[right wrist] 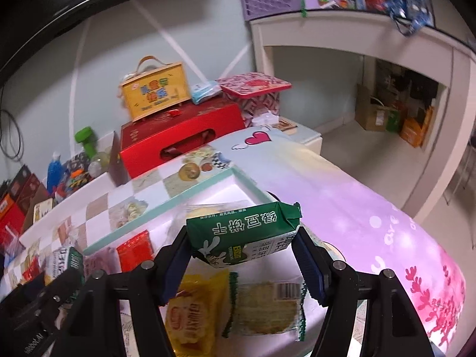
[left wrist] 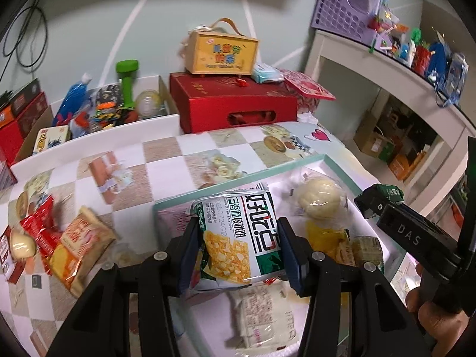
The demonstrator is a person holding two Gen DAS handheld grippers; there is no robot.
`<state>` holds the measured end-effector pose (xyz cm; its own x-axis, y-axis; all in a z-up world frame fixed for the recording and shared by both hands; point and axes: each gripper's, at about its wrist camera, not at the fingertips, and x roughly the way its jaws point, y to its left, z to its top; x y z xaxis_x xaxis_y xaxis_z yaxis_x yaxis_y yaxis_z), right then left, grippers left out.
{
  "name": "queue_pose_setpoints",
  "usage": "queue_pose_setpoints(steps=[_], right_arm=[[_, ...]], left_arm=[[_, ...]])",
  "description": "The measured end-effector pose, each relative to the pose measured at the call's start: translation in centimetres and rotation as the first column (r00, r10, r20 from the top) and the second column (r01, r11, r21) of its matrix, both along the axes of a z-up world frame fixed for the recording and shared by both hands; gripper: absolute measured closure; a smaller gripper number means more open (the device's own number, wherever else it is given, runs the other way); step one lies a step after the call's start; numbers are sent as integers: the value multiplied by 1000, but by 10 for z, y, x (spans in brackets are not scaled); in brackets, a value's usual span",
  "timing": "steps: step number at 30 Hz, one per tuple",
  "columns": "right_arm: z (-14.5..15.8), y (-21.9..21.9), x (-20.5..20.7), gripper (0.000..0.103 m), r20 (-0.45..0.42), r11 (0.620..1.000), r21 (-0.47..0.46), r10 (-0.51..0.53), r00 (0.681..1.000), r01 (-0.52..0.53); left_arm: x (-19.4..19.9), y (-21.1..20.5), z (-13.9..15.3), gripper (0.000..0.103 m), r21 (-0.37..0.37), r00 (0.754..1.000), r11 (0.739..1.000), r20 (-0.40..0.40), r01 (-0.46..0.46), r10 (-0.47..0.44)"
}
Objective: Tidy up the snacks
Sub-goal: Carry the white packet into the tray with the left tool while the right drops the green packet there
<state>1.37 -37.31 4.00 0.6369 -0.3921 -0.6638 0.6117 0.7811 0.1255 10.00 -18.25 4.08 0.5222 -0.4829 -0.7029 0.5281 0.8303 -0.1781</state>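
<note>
My left gripper (left wrist: 238,238) is shut on a white and green snack packet (left wrist: 238,238) with a picture of yellow crackers, held above a shallow teal-rimmed tray (left wrist: 238,180). My right gripper (right wrist: 242,247) is shut on a green biscuit packet (right wrist: 247,232) and holds it over the same tray (right wrist: 166,208). The right gripper with its green packet also shows in the left wrist view (left wrist: 383,199). In the tray lie a pale round bun (left wrist: 318,199), a yellow packet (right wrist: 193,312), a green-edged cracker packet (right wrist: 267,309) and a beige packet (left wrist: 261,318).
Red and orange snack packets (left wrist: 59,238) lie on the checkered cloth to the left. A red gift box (left wrist: 235,104) with a yellow handled box (left wrist: 220,50) stands behind. A cardboard box of toys (left wrist: 104,107) is at back left. A white shelf (left wrist: 386,68) stands to the right.
</note>
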Motion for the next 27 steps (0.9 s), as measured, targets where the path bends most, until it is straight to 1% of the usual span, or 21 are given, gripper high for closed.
queue_pose_setpoints(steps=[6,14,19,23,25,26,27], right_arm=[[-10,-11,-1,33,-16,1000,22,-17,1000,17],[-27,-13,5,33,-52,999,54,5,999,-3],[-32,-10,9,32,-69,998,60,21,997,-16],[-32,-9,12,31,-85,999,47,25,996,-21],[-32,-8,12,31,-91,999,46,27,996,-22],[-32,-8,13,31,-95,999,45,29,995,-25],[-32,-8,13,31,-97,999,43,31,995,-27]], left_arm=[[4,-18,-9,51,22,1000,999,-15,25,-25],[11,-33,-20,51,45,999,998,-32,41,-39],[15,-40,-27,51,58,998,997,-51,45,-43],[14,-43,-26,51,62,998,997,-51,52,-49],[13,-44,-23,48,63,998,997,-46,55,-52],[13,-44,-22,44,64,998,996,-45,55,-52],[12,-43,-21,43,63,998,996,-43,55,-53]])
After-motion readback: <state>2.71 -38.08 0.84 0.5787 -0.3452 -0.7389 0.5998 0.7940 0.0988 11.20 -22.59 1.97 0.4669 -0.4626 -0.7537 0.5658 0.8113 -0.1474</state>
